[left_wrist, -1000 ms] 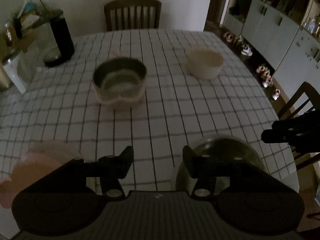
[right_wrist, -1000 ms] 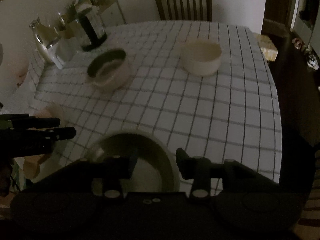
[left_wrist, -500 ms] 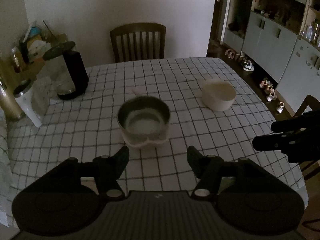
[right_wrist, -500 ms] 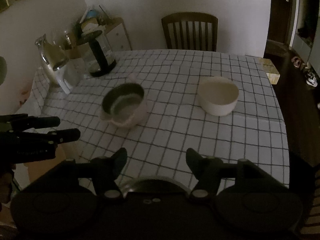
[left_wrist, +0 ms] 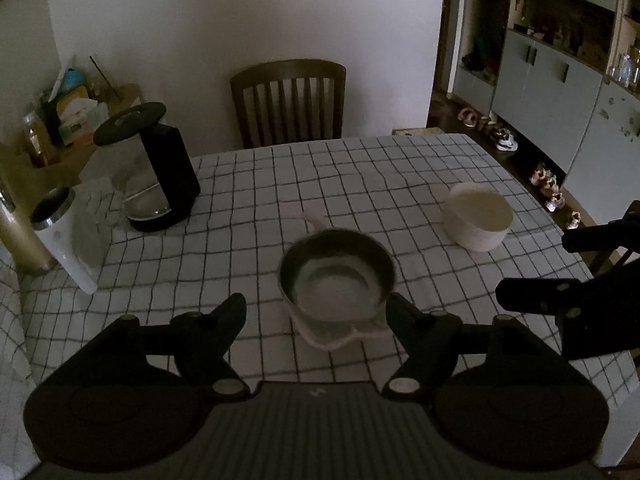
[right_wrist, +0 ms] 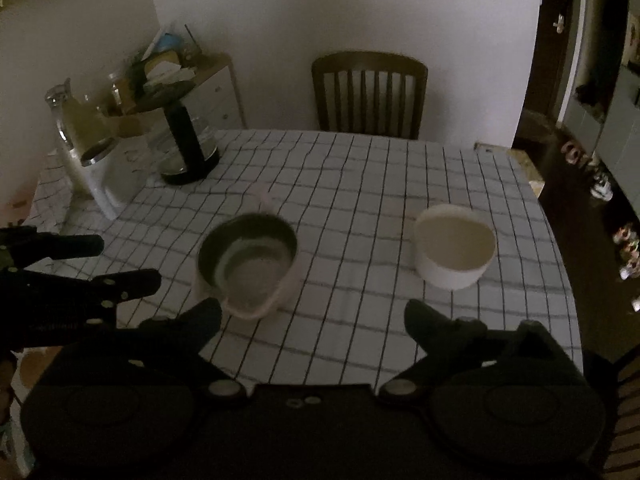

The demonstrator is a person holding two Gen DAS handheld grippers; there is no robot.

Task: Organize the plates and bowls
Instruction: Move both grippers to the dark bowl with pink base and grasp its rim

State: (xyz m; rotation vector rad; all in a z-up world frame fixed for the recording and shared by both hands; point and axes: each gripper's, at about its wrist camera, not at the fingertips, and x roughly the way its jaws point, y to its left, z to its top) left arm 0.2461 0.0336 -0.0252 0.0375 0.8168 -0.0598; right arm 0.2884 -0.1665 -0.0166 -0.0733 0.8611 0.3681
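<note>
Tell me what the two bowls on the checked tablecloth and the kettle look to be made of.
Dark-lined bowl: probably glazed ceramic; pale outside, glossy dark inside catching light, with a pour lip. It is blurred, so enamel is possible.
White bowl: matte, opaque, straight-walled; looks like ceramic, though plastic cannot be ruled out.
Kettle: clear glass body, see-through with a bright rim at the base, and a black, likely plastic, handle and lid.
</note>
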